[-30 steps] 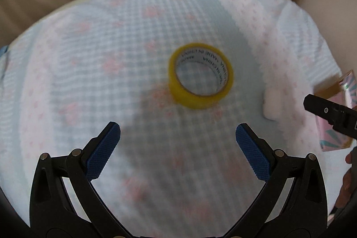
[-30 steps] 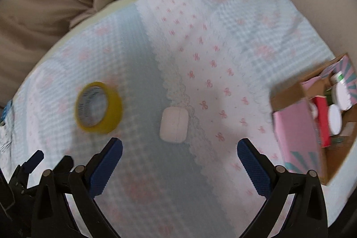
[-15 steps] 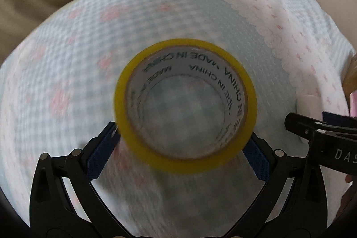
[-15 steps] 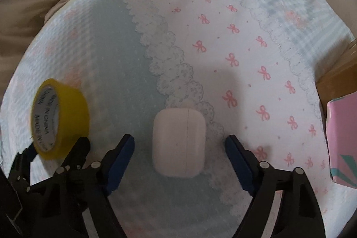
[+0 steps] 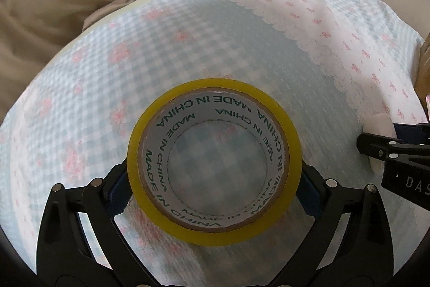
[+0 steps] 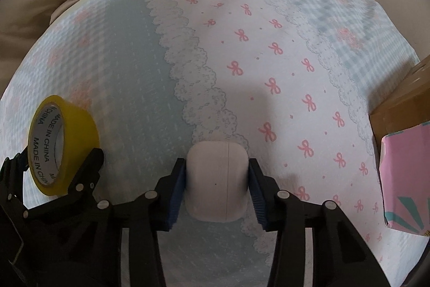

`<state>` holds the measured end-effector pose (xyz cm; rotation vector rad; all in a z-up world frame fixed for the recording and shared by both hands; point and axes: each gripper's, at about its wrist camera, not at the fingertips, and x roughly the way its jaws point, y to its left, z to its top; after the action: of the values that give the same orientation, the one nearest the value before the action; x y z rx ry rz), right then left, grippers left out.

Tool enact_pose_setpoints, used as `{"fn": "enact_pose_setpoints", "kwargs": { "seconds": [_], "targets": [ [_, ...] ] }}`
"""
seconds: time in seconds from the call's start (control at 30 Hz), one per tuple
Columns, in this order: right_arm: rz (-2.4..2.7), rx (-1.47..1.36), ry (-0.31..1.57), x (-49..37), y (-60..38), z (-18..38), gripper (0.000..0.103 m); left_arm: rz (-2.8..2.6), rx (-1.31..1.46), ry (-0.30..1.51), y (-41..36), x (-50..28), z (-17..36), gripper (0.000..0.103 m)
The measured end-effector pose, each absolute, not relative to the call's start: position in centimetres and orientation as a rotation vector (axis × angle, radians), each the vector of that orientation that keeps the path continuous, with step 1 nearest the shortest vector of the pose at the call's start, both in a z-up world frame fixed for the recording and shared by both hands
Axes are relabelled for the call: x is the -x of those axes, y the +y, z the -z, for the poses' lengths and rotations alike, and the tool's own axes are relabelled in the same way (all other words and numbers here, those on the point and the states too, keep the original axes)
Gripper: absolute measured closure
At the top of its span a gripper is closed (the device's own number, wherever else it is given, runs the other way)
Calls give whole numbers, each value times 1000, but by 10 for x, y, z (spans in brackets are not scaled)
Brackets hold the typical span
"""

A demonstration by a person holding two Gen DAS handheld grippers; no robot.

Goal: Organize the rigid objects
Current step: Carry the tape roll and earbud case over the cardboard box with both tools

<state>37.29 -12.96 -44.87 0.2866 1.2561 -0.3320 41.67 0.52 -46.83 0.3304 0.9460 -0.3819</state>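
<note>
A yellow tape roll (image 5: 279,109) with "MADE IN CHINA" on its core lies flat on the patterned cloth. My left gripper (image 5: 213,192) is shut on its sides, blue pads touching the roll. The roll also shows in the right wrist view (image 6: 78,125) at the far left, with the left gripper (image 6: 53,174) around it. My right gripper (image 6: 216,184) is shut on a white earbud case (image 6: 216,179), blue pads pressed on both its sides. The case (image 5: 379,125) and the right gripper show at the right edge of the left wrist view.
A blue check and pink bow tablecloth (image 6: 268,58) covers the round table. A cardboard box (image 6: 403,98) with a pink patterned flap (image 6: 405,174) stands at the right edge. Beige fabric (image 5: 67,4) lies behind the table.
Both grippers moved forward and down, then closed: the left onto the tape roll, the right onto the white case. Both jaws were open one second ago.
</note>
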Motion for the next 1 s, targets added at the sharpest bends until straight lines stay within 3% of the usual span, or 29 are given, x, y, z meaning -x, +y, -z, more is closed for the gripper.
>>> {"fn": "enact_pose_setpoints", "kwargs": {
  "seconds": [0.57,1.0],
  "targets": [
    [241,-297,1161,-337,-135,399,62,363,-254,904,23,-380,414,5],
    [177,-315,1054,-251,-160,279,62,373,-219,826,9,-306,267,5]
  ]
}}
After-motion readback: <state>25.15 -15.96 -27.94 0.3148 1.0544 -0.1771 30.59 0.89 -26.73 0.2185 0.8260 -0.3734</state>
